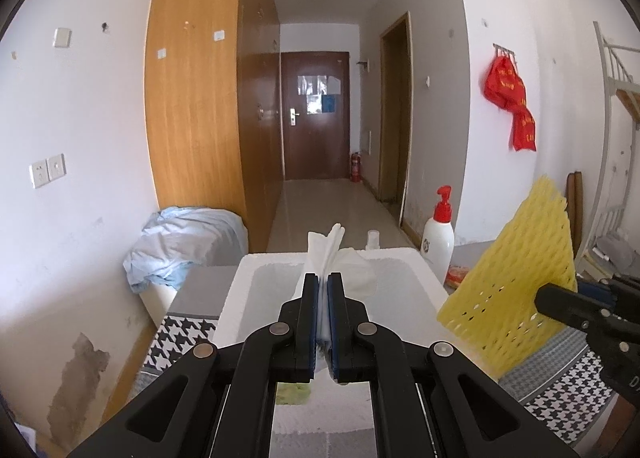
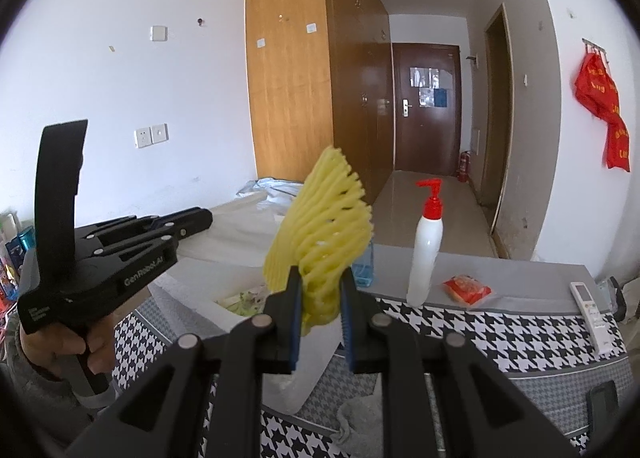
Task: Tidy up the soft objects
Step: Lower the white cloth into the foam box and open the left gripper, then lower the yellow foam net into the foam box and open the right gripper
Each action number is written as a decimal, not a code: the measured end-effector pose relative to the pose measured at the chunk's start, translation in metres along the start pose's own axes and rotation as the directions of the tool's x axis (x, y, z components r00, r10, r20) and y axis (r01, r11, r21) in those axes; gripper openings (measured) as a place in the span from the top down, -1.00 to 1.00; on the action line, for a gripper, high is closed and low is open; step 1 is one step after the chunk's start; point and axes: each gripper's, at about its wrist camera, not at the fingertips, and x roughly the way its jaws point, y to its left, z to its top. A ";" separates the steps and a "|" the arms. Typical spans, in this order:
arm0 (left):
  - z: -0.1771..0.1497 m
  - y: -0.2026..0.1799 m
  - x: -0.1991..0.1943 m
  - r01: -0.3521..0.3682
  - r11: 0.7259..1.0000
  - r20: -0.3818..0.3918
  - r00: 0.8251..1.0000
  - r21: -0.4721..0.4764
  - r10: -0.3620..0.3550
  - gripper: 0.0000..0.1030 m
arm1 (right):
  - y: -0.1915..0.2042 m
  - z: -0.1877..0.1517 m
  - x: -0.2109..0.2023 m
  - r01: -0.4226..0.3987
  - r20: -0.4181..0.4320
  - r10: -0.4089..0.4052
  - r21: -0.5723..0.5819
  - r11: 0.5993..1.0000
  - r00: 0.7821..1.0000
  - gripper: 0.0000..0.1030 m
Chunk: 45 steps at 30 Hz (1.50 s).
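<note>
Tissue (image 1: 329, 248), white and folded, stands clamped between the nearly closed pads of the left tool (image 1: 323, 286), held over the open white foam box (image 1: 240, 290). To its right, the right tool (image 2: 320, 278) is clamped on a yellow foam net sleeve (image 2: 320, 234), which fans out upward above that box's near corner. The box sits on a tabletop (image 2: 500, 330) covered with houndstooth cloth. Further back on the tabletop stand a white pump bottle (image 2: 426, 254) with a red top, a red snack packet (image 2: 467, 289) just beside it, and a white remote (image 2: 590, 308) near the right edge.
</note>
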 end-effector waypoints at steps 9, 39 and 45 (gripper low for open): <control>0.002 0.010 -0.007 0.017 0.999 0.029 0.999 -0.028 -0.016 -0.53 | 0.005 0.002 -0.001 0.014 0.010 -0.014 0.003 1.000 1.000 0.60; -0.013 0.059 -0.045 -0.117 0.992 0.085 0.989 -0.049 0.121 -0.98 | 0.041 0.021 0.028 -0.020 -0.017 0.019 -0.055 0.998 1.000 0.60; -0.018 0.066 -0.053 -0.130 0.989 0.084 0.987 -0.067 0.135 -0.98 | 0.046 0.023 0.036 -0.028 -0.029 0.026 -0.060 0.998 0.999 0.60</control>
